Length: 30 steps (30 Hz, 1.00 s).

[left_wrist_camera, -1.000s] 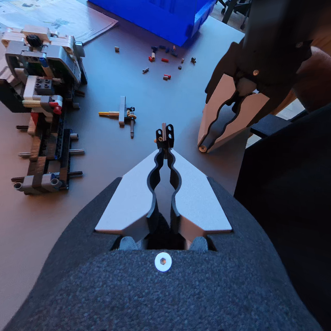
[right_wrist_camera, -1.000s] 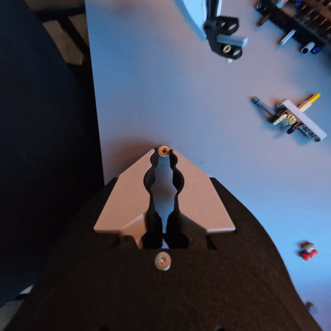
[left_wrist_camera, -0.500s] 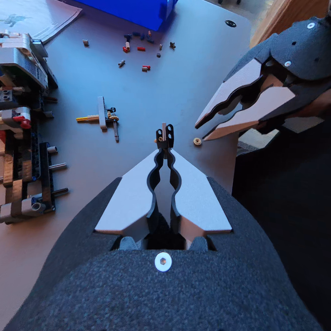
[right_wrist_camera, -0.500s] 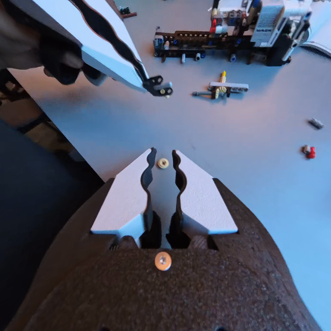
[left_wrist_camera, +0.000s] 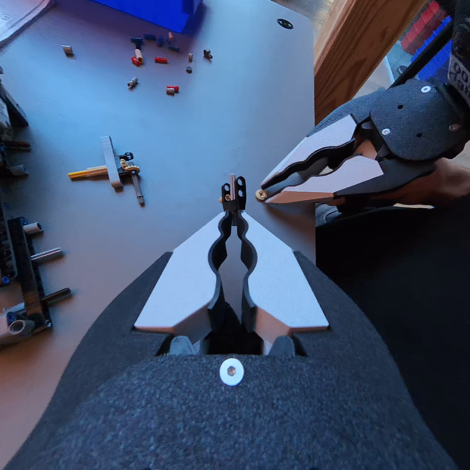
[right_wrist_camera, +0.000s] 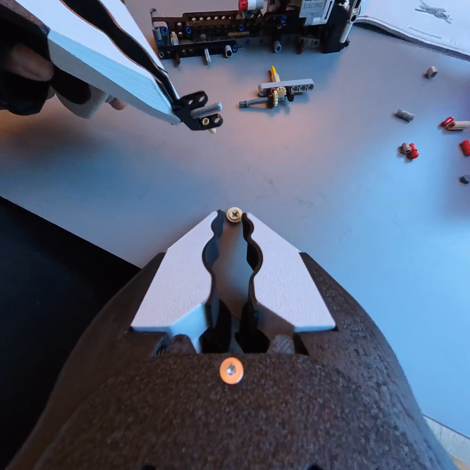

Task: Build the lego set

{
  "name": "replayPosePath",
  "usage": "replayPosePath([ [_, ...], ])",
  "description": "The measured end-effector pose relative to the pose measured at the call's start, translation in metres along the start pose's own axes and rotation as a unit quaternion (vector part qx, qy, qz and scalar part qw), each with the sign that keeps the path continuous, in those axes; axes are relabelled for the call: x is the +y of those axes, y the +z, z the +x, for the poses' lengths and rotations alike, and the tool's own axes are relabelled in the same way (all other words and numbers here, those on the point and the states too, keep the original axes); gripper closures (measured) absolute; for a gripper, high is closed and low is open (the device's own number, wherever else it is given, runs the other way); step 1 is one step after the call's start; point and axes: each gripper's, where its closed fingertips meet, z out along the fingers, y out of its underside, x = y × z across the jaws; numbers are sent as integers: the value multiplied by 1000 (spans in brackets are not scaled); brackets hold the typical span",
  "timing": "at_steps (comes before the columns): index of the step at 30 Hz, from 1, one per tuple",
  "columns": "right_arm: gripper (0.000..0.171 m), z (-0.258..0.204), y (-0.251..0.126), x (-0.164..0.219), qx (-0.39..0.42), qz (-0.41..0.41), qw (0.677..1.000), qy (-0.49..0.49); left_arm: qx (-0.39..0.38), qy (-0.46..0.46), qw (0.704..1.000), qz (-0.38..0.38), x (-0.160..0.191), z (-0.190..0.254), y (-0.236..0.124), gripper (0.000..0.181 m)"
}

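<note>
A: Lego build (right_wrist_camera: 254, 28) sits at the far edge of the surface (right_wrist_camera: 330, 216) in the right wrist view, next to a booklet (right_wrist_camera: 419, 23). Where are the tools?

B: Left tool (left_wrist_camera: 233, 216) is clamped on a black connector (left_wrist_camera: 235, 190) with a grey axle through it, held above the surface.

A: And the right tool (right_wrist_camera: 234, 216)?

B: Its tips are drawn in around a tan bush (right_wrist_camera: 234, 214) that lies on the surface near the front edge; they look to touch it on both sides.

A: Anything between them and the build?

B: 1 small sub-assembly (right_wrist_camera: 282, 90), a grey beam with a yellow axle and tan gear, lies alone. Loose red, tan and grey pins (left_wrist_camera: 157, 59) are scattered by a blue bin (left_wrist_camera: 152, 10)
</note>
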Motion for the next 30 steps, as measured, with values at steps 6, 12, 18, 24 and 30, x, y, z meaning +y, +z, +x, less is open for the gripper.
replayPosePath([
  [6, 164, 2, 3, 1, -2, -18, 1000, -8, 36, -29, 998, -52, 9, 9, 6, 180],
  [12, 163, 5, 2, 0, -29, -41, 999, 5, 47, -32, 996, -65, 8, 9, 7, 180],
  [18, 157, 3, -2, -3, -44, -39, 998, 31, 50, -38, 995, -71, 9, 10, 10, 180],
  [24, 155, -1, 5, -2, -63, -38, 997, 29, 56, -43, 994, -79, 10, 10, 14, 180],
  [30, 162, -3, 7, -2, -66, -39, 997, -7, 56, -49, 994, -85, 10, 10, 14, 180],
])
